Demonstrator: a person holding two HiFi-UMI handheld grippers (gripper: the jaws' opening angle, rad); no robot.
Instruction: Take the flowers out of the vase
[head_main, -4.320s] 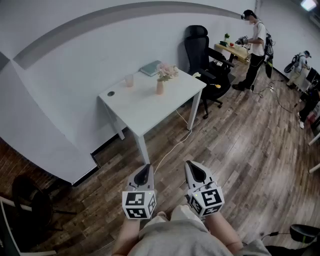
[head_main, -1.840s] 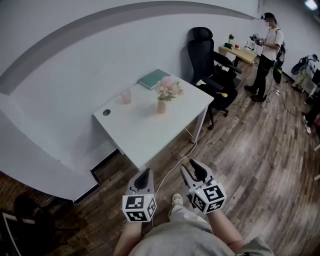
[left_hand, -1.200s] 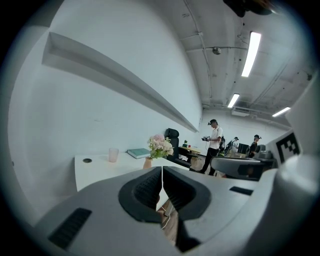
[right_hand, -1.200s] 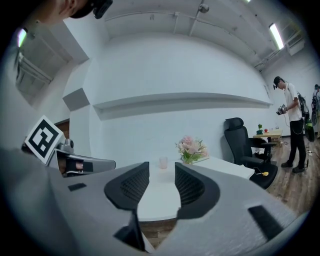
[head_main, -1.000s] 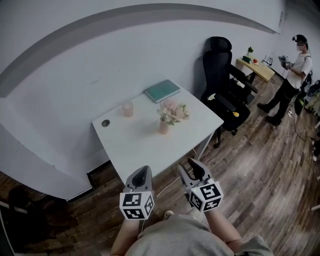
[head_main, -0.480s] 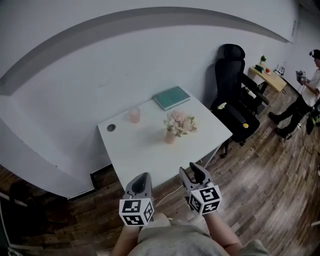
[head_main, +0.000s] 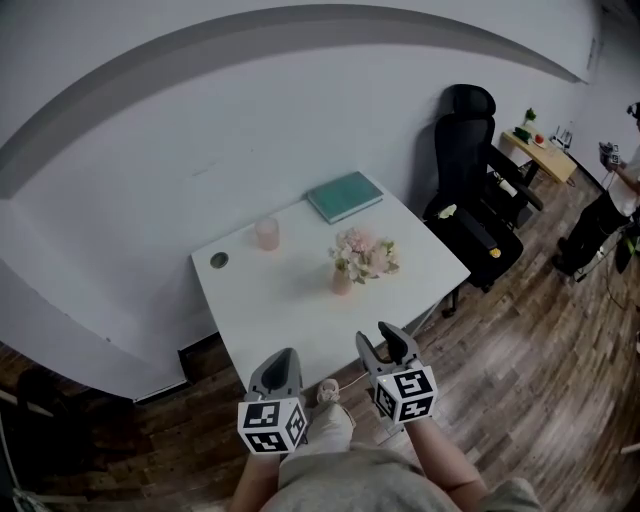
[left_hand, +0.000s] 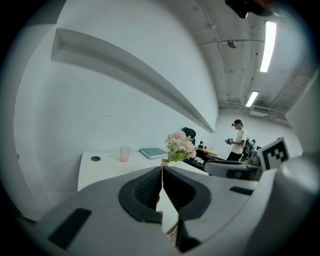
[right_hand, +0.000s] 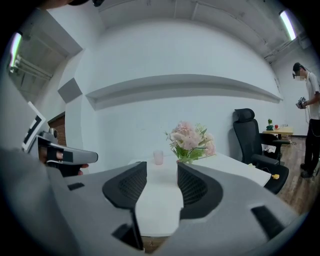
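A bunch of pink flowers (head_main: 365, 254) stands upright in a small pink vase (head_main: 342, 281) near the middle of a white table (head_main: 290, 320). Both grippers hover at the table's near edge, short of the vase. My left gripper (head_main: 283, 357) is shut, with nothing between its jaws. My right gripper (head_main: 381, 338) is opening and holds nothing. In the left gripper view the flowers (left_hand: 180, 146) rise just past the closed fingertips. In the right gripper view the flowers (right_hand: 192, 139) show beyond the parted jaws, above the right one.
A pale pink cup (head_main: 266, 233), a green book (head_main: 344, 195) and a round cable hole (head_main: 219, 260) are on the table's far side. A black office chair (head_main: 480, 210) stands right of the table. A person (head_main: 612, 200) stands far right. The floor is wood.
Both grippers have come forward to the table's near edge, and the table and flowers appear closer. The right gripper's jaws have spread a little.
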